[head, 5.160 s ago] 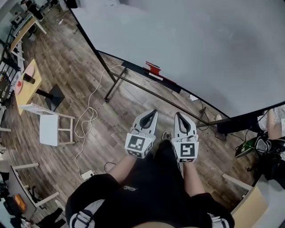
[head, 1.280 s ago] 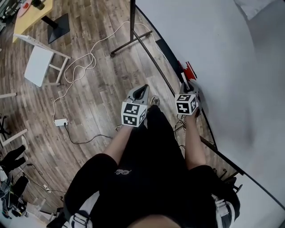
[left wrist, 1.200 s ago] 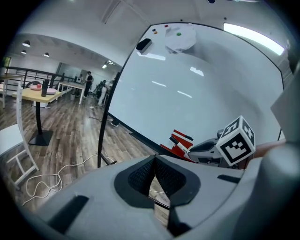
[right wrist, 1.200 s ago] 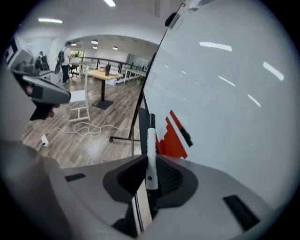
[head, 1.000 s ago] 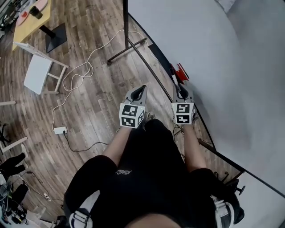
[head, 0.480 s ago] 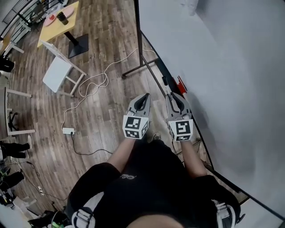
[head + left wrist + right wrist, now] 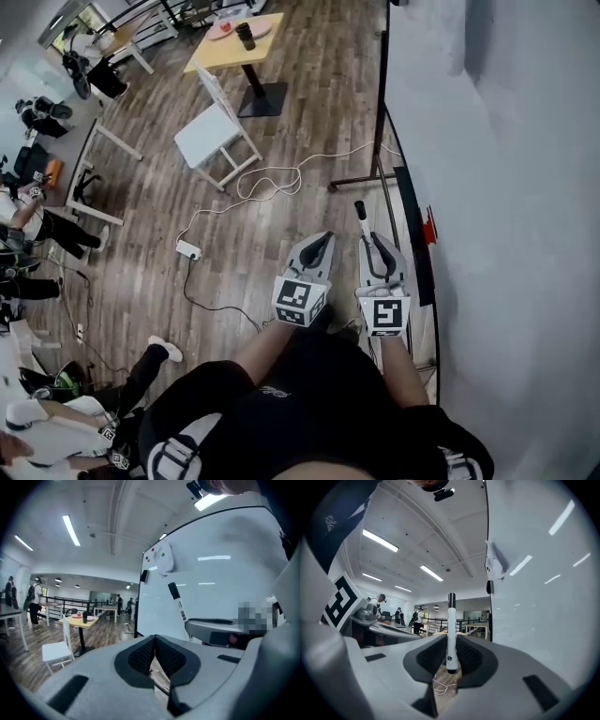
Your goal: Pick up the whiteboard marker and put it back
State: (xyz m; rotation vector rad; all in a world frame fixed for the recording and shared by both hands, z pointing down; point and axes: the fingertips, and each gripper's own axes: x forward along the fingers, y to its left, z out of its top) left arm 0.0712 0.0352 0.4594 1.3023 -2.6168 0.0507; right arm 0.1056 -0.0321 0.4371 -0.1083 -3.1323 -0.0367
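Observation:
The whiteboard marker, white with a black cap, stands upright between the pads of my right gripper, which is shut on its lower end. In the right gripper view the marker rises out of the jaws, with the whiteboard close on the right. My left gripper hangs beside it, shut with nothing between its pads. From the left gripper view the marker and the right gripper show against the whiteboard. The board's dark ledge runs just right of the right gripper.
A red object sits on the ledge. The board's stand leg and a white cable with a power strip lie on the wood floor. A white chair and yellow table stand farther off. People are at the left.
Both grippers have risen and swung from pointing down to about level. The right one has carried the marker up and away from the ledge by the red object. My view has swung along the board.

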